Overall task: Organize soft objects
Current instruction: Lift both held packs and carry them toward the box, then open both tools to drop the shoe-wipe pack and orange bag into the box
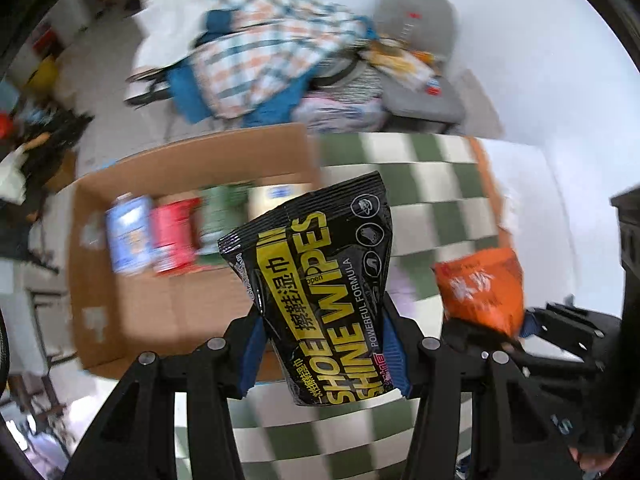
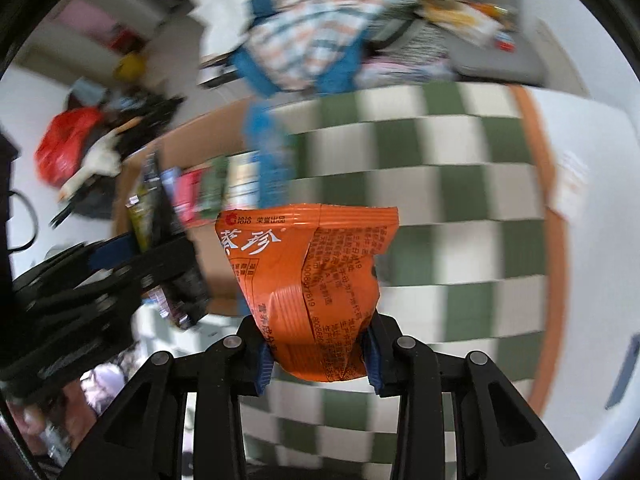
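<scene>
left gripper (image 1: 326, 354) clamped on black shoe shine wipes pack (image 1: 320, 292), long axis along fingers, cardboard box (image 1: 160, 308) at 10 o'clock & nearer this hand; right gripper (image 2: 318, 354) pinches orange snack bag (image 2: 308, 280).

Black shoe-wipes pack (image 1: 320, 292), orange snack packet (image 2: 316, 292), both upright, clamped

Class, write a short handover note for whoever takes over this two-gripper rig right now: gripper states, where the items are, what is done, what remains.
Left gripper: shut on the black-and-yellow shoe wipes pouch.
Right gripper: shut on the crinkled orange snack packet.
Both are held above the green-and-white checkered cloth.
Done: several packets already stand in a row in the brown cardboard box.
Left: place both held packs, probably in that box.
</scene>
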{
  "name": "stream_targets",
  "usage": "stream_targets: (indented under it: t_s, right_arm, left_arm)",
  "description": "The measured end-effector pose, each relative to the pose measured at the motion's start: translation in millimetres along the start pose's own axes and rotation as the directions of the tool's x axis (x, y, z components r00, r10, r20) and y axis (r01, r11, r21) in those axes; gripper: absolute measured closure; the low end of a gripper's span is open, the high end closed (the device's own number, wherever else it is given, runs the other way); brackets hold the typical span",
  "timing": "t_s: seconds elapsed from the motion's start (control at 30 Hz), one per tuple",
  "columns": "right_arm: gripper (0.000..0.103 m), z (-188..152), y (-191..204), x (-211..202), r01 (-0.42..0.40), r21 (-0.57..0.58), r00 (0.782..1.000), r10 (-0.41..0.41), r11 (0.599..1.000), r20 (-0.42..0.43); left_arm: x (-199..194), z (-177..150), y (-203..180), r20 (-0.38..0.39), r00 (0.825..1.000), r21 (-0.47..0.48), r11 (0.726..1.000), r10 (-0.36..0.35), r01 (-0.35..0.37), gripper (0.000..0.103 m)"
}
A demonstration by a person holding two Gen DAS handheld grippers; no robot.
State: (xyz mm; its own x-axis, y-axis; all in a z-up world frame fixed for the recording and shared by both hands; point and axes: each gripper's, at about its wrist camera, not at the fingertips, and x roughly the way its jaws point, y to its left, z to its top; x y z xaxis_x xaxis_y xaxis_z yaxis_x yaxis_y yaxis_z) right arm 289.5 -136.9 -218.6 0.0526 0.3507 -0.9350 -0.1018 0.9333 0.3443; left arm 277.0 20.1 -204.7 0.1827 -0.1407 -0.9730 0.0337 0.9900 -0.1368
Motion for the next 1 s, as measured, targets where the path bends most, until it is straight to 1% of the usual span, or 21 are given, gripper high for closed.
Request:
stream_targets:
  t_s: [0.03,0.1,0.13,0.17,0.23,0.3,0.37,0.43,0.5,0.57,0.63,0.67,0.7,0.73,0.77,0.8,0.87,0.9,0.93,0.97,1.0]
  right_arm:
    - [0.065,-0.5,23.7,6.7,-0.022,-0.023,1.000,0.022,0.999,-0.006]
    - [0.065,1.2,57.6,24.7,-0.057,-0.056,0.998,0.055,0.997,-0.026]
    - [0.065,2.1,77.7,34.8,-0.069,-0.074,0.997,0.067,0.995,-0.035]
    - [0.065,2.3,90.6,40.6,-0.075,-0.085,0.997,0.072,0.994,-0.040]
    - [0.065,5.5,122.2,60.6,-0.091,-0.105,0.995,0.085,0.990,-0.059]
    - [0.065,9.2,148.0,81.3,-0.097,-0.112,0.993,0.089,0.989,-0.079]
    - [0.065,13.3,165.6,102.1,-0.092,-0.120,0.992,0.081,0.989,-0.095]
    - [0.065,16.0,183.1,118.6,-0.086,-0.125,0.991,0.072,0.988,-0.110]
    - [0.065,19.4,193.9,130.8,-0.084,-0.127,0.990,0.069,0.988,-0.123]
    - [0.065,21.7,197.4,140.7,-0.081,-0.130,0.990,0.065,0.988,-0.128]
    - [0.063,26.0,201.4,151.2,-0.084,-0.139,0.989,0.065,0.987,-0.135]
    - [0.062,28.6,204.8,157.9,-0.087,-0.144,0.986,0.065,0.986,-0.152]
    - [0.059,30.0,205.9,162.5,-0.087,-0.140,0.986,0.065,0.986,-0.157]
    - [0.050,31.1,207.9,166.5,-0.093,-0.142,0.985,0.070,0.985,-0.160]
    - [0.043,32.2,207.8,169.7,-0.089,-0.145,0.985,0.065,0.985,-0.161]
    - [0.032,32.6,208.0,171.5,-0.079,-0.146,0.986,0.056,0.986,-0.157]
    - [0.031,31.9,208.8,170.4,-0.072,-0.148,0.987,0.049,0.986,-0.155]
    - [0.031,31.4,207.9,170.6,-0.070,-0.143,0.987,0.047,0.987,-0.157]
    - [0.031,31.0,206.4,170.8,-0.069,-0.139,0.986,0.046,0.988,-0.159]
    - [0.031,30.9,204.4,170.7,-0.064,-0.133,0.986,0.042,0.989,-0.160]
    - [0.031,30.9,202.5,170.3,-0.057,-0.129,0.987,0.036,0.990,-0.158]
  left_arm:
    - [-0.2,-0.3,14.2,-0.004,1.000,-0.015,1.000,0.014,-0.014,0.055]
    - [1.3,-1.4,57.1,-0.015,0.998,-0.055,0.997,0.059,-0.060,0.055]
    - [3.3,-3.3,70.1,-0.023,0.997,-0.062,0.995,0.071,-0.072,0.055]
    - [6.6,-3.4,91.8,-0.037,0.995,-0.080,0.993,0.088,-0.091,0.055]
    - [14.3,-6.4,120.0,-0.062,0.992,-0.102,0.988,0.113,-0.119,0.055]
    - [22.3,-7.5,139.5,-0.084,0.989,-0.125,0.983,0.122,-0.132,0.055]
    - [31.4,-7.7,159.3,-0.108,0.985,-0.137,0.980,0.131,-0.146,0.055]
    - [35.9,-7.6,169.2,-0.120,0.984,-0.146,0.979,0.128,-0.145,0.055]
    - [41.8,-8.5,179.6,-0.128,0.984,-0.150,0.978,0.124,-0.143,0.054]
    - [44.8,-8.7,185.0,-0.138,0.983,-0.158,0.977,0.124,-0.146,0.052]
    - [51.1,-7.3,187.8,-0.174,0.976,-0.162,0.974,0.129,-0.158,0.051]
    - [54.1,-6.1,191.8,-0.196,0.973,-0.173,0.972,0.121,-0.156,0.051]
    - [56.6,-7.3,194.1,-0.209,0.972,-0.185,0.972,0.107,-0.146,0.051]
    - [57.9,-7.7,196.4,-0.212,0.973,-0.192,0.972,0.094,-0.136,0.051]
    - [58.5,-9.3,198.8,-0.207,0.975,-0.204,0.971,0.081,-0.124,0.049]
    - [58.0,-9.2,199.2,-0.205,0.975,-0.207,0.970,0.082,-0.125,0.049]
    - [55.5,-11.4,201.2,-0.192,0.978,-0.213,0.969,0.083,-0.124,0.047]
    - [53.9,-12.2,202.2,-0.189,0.979,-0.217,0.968,0.082,-0.123,0.044]
    - [51.6,-12.5,202.4,-0.185,0.980,-0.219,0.968,0.079,-0.119,0.033]
    - [48.9,-14.1,202.8,-0.175,0.981,-0.219,0.969,0.077,-0.115,0.026]
    - [45.6,-15.8,202.3,-0.167,0.982,-0.215,0.969,0.084,-0.120,0.022]
